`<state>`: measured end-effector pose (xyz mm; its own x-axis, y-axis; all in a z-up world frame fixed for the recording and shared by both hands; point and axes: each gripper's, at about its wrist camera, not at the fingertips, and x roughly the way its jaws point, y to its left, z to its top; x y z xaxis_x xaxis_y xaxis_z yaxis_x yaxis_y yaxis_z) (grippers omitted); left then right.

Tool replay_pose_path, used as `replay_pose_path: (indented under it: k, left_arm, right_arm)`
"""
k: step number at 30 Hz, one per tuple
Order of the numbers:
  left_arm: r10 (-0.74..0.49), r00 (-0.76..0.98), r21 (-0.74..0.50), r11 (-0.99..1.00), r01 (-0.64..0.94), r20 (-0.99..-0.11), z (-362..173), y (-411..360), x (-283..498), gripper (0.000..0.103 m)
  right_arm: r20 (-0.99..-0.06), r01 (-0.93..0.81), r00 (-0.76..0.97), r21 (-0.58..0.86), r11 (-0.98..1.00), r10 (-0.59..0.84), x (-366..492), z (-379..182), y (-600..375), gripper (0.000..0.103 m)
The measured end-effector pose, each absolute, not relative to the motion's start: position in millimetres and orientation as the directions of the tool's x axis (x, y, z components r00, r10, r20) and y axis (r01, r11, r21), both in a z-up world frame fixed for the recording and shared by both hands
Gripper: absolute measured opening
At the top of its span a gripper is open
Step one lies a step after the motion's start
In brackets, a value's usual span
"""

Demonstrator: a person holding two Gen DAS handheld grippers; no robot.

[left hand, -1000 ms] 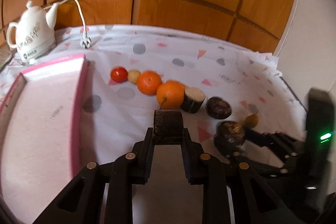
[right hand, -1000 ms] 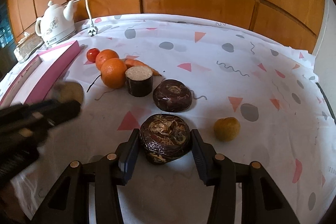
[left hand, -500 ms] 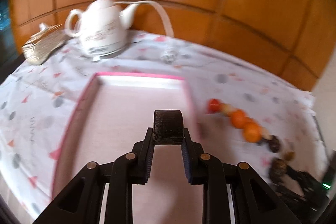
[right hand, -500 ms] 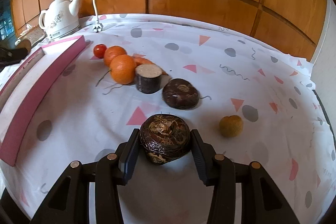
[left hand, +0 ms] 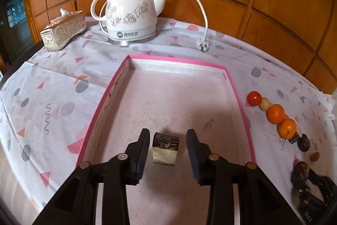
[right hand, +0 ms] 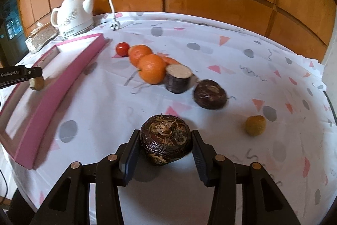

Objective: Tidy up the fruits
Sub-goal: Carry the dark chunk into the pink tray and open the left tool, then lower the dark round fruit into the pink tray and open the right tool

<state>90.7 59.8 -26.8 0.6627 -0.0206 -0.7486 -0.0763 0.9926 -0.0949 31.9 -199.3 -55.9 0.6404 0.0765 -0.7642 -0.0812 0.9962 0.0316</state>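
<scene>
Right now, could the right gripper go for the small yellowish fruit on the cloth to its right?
Probably not yet. The right gripper is shut on the dark rough round fruit, so its jaws are occupied. The small yellowish fruit itself lies alone on the tablecloth with nothing around it.

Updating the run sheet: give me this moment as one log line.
left tool: jaws just opened, dark stub released in pink tray | right tool: shut on brown round fruit | oranges on cloth

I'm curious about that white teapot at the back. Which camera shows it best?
The left wrist view: the white teapot stands large and sharp behind the pink tray, flower pattern, base and cord all visible. In the right wrist view it is small, off at the far left edge, its pattern hard to read.
</scene>
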Motion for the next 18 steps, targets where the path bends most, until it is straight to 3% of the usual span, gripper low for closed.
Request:
replay_pose_path:
  k: [6, 18]
  left_arm:
    - [-0.026, 0.704, -0.109, 0.991, -0.073, -0.710, -10.8, 60.5, 77.0, 0.051]
    - [0.028, 0.729, -0.110, 0.984, -0.140, -0.684, -2.6, 82.3, 53.0, 0.058]
  right_arm:
    - [-0.739, -0.136, 0.659, 0.066, 0.988, 0.140, 36.4, -37.7, -179.6, 0.047]
    - [-0.684, -0.341, 0.648, 0.132, 0.931, 0.334, 51.5, 0.9, -109.1, 0.047]
